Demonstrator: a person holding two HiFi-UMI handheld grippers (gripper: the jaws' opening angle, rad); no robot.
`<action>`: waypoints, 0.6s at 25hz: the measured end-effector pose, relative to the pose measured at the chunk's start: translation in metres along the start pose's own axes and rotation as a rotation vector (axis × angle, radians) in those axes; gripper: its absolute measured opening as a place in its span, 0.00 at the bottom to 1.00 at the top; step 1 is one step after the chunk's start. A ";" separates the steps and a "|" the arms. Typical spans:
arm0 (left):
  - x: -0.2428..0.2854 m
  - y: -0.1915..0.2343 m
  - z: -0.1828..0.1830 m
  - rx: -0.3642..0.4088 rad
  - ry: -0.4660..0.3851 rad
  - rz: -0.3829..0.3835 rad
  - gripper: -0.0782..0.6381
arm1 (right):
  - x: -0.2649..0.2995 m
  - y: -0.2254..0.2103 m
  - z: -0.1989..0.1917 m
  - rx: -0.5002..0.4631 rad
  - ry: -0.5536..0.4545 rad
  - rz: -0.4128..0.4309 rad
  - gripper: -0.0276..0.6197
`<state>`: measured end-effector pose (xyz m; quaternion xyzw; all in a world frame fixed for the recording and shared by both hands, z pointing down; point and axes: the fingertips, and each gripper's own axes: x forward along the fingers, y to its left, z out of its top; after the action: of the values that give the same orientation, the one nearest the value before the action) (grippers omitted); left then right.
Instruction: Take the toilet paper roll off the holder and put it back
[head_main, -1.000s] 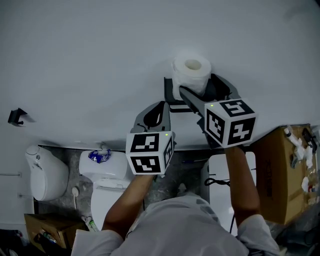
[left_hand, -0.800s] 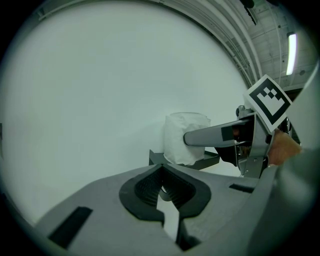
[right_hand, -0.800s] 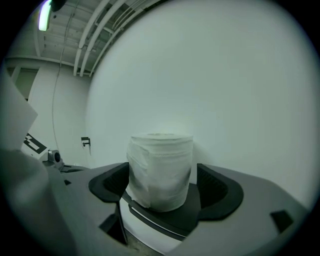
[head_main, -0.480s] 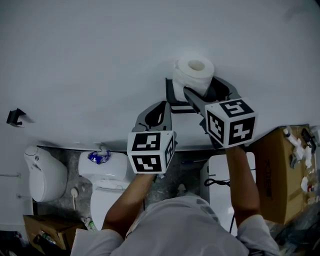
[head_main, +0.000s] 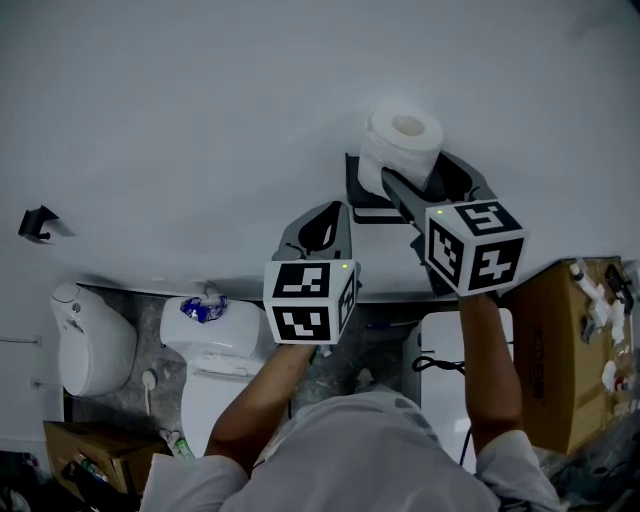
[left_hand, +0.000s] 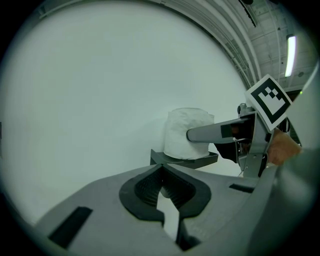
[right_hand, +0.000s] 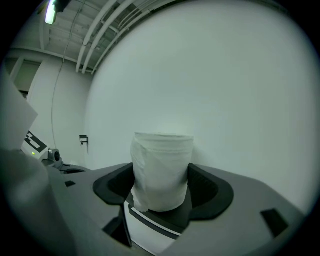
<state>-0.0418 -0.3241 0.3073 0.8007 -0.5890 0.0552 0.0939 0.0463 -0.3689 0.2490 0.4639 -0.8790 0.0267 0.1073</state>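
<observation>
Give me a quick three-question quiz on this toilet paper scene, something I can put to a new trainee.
1. Which has the toilet paper roll between its jaws, the left gripper or the right gripper?
2. True or false: the left gripper's jaws stand wide apart.
3. The roll stands upright on: A the toilet tank, B the wall holder, C the cardboard box.
Key: 1 the right gripper, its jaws closing on the roll; 2 false, they are together and empty; 3 B.
</observation>
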 end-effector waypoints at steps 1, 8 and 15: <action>-0.001 0.000 0.000 0.000 -0.001 0.001 0.11 | -0.001 0.002 0.000 -0.001 -0.002 0.002 0.56; -0.015 0.006 0.000 -0.002 -0.009 0.014 0.11 | -0.009 0.016 0.006 -0.007 -0.023 0.012 0.56; -0.035 0.017 -0.003 -0.011 -0.017 0.031 0.11 | -0.019 0.041 0.011 -0.020 -0.047 0.044 0.56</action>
<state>-0.0686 -0.2955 0.3043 0.7914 -0.6025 0.0466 0.0921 0.0213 -0.3323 0.2366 0.4437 -0.8915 0.0095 0.0907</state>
